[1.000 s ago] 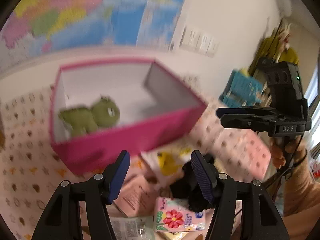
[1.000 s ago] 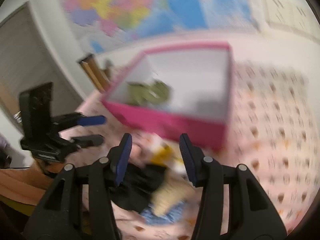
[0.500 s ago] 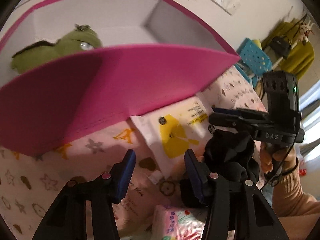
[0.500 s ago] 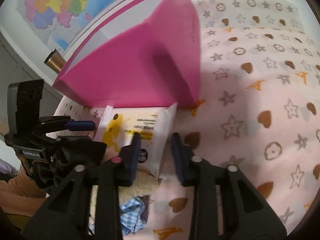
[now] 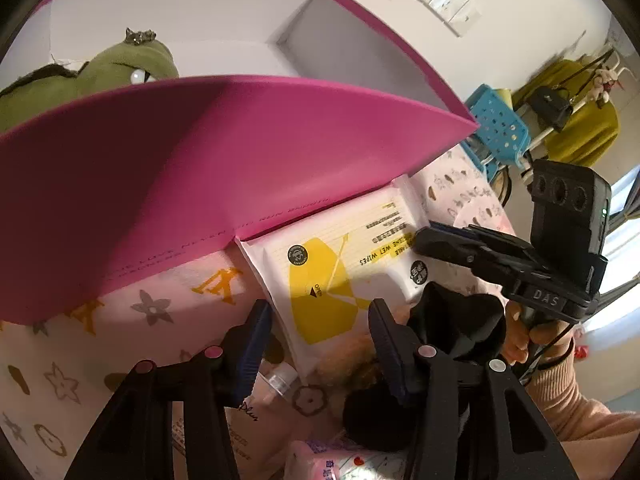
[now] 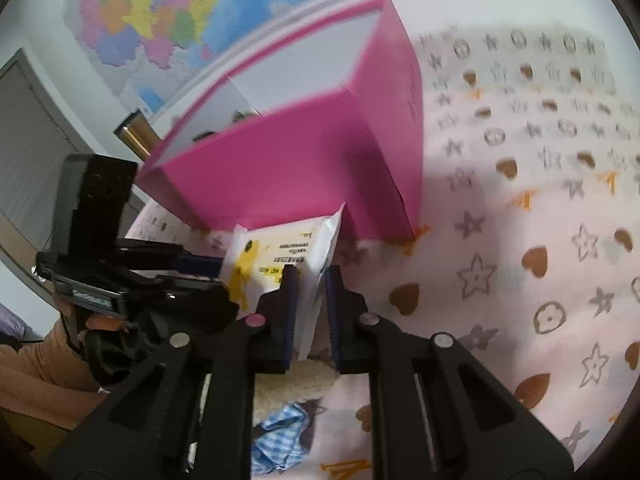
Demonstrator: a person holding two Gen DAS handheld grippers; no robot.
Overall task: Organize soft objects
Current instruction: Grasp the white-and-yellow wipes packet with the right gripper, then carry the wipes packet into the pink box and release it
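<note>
A white and yellow wet-wipes pack lies against the front wall of the pink box. My right gripper is shut on the pack's right edge and tilts that edge up; it also shows in the left wrist view. My left gripper is open, its fingers either side of the pack's near end without touching. A green plush toy lies inside the box. A black soft item sits beside the left gripper's right finger.
A patterned pink cloth covers the table. A blue checked cloth, a beige fluffy item, a pink pouch and a floral tissue pack lie near the grippers. A map hangs on the wall.
My right gripper has closed on the wipes pack's edge and lifted it. My left gripper has moved closer to the pack and stays open.
</note>
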